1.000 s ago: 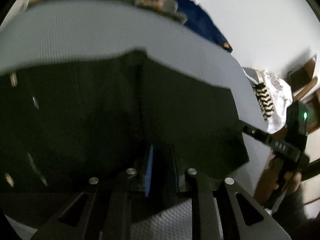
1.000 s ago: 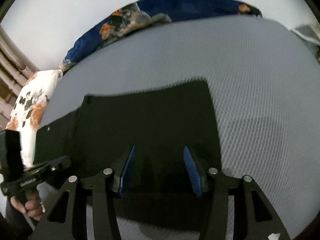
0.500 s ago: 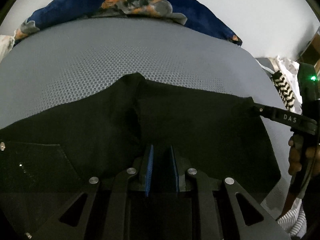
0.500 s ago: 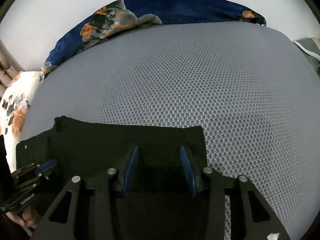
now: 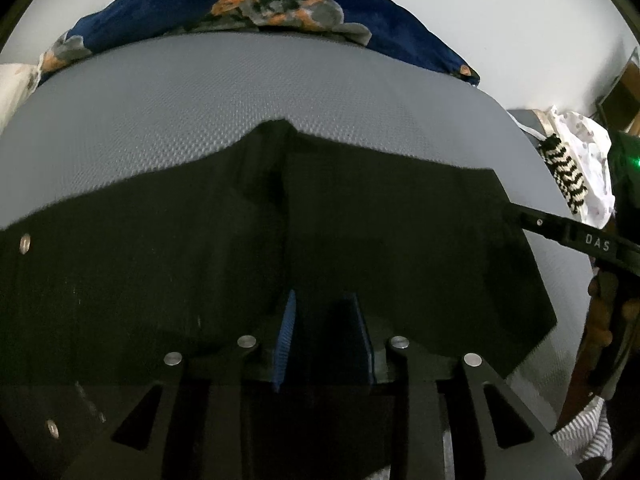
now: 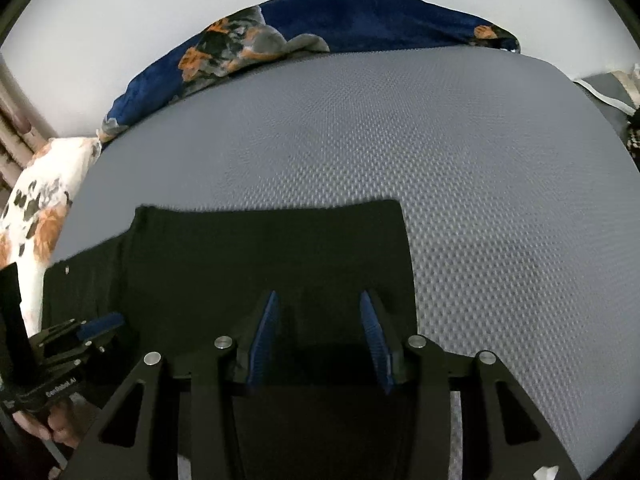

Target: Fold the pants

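Note:
Black pants [image 5: 400,240] lie spread flat on a grey mesh bed surface [image 5: 280,92], with a seam running up to a peak at the far edge. My left gripper [image 5: 323,296] hovers low over the near part of the cloth. Its jaws are opening, and the blue pads stand apart over dark fabric without pressing on it. In the right wrist view the pants [image 6: 260,256] end in a square corner on the right. My right gripper [image 6: 318,294] stands open over that end, pads well apart. The left gripper [image 6: 100,322] shows at lower left there.
A dark blue floral blanket [image 5: 280,4] is bunched along the far edge of the bed by a white wall. A white floral pillow [image 6: 36,200] lies at the left. A black-and-white striped item [image 5: 564,172] and pale clothes sit off the right side.
The pants hung lifted and blurred a second ago and now lie flat on the bed. The left pads have spread apart. The right pads stand slightly closer together.

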### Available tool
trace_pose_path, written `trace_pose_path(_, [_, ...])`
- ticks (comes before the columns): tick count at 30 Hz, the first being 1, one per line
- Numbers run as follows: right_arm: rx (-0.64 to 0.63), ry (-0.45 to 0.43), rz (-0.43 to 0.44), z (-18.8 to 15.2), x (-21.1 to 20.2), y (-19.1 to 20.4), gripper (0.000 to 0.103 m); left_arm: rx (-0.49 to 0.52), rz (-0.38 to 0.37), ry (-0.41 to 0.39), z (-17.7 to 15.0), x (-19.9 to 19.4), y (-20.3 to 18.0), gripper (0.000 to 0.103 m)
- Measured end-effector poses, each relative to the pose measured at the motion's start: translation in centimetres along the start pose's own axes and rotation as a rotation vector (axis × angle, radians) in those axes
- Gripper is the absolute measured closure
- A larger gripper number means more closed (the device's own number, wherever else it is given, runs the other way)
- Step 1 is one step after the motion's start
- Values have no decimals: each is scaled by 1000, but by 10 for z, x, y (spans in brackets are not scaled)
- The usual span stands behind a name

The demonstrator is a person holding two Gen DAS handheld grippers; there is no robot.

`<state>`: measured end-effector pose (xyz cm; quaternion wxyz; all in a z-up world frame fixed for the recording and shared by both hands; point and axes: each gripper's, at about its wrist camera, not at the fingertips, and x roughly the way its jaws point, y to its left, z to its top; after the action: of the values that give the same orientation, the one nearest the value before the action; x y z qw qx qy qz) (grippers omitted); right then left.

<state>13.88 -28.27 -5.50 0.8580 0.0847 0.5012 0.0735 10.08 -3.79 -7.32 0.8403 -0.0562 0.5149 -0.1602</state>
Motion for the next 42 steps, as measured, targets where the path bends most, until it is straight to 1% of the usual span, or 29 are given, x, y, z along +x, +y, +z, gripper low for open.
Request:
trace_pose_path(6, [-32, 19, -22, -26, -8, 10, 62, 8, 10, 8, -20, -8, 1, 73])
trace_pose_path(13, [-38, 47, -3, -49, -6, 22, 61, -38, 5, -2, -33, -21, 15, 71])
trace_pose_path(19, [-55, 61, 34, -60, -4, 43, 59, -91, -17, -23, -37, -38, 34, 71])
trace_pose_path(22, [-63, 72, 65, -65, -3, 57, 59, -118, -2, -42, -40, -51, 47, 71])
trace_pose_path(25, [-88, 85, 93, -70, -1, 73, 59, -161, -6, -70, -43, -69, 63, 70])
trace_pose_path(27, [-110, 95, 114, -74, 1, 86, 59, -182, -2, -87, -45, -80, 74, 67])
trace_pose_path(30, [-137, 110, 147, -77, 5, 104, 59, -202, 31, -121, -47, -101, 91, 65])
trace_pose_path(31, [-144, 114, 157, -78, 6, 109, 59, -205, 53, -133, -47, -109, 100, 65])
trace_pose_path(34, [-174, 129, 183, -79, 11, 125, 58, -221, 106, -159, -48, -128, 123, 59])
trace_pose_path(39, [-217, 154, 215, -80, 18, 147, 58, -266, 163, -180, -52, -150, 162, 55])
trace_pose_path(42, [-224, 174, 246, -76, 22, 157, 58, -308, 184, -184, -57, -158, 187, 55])
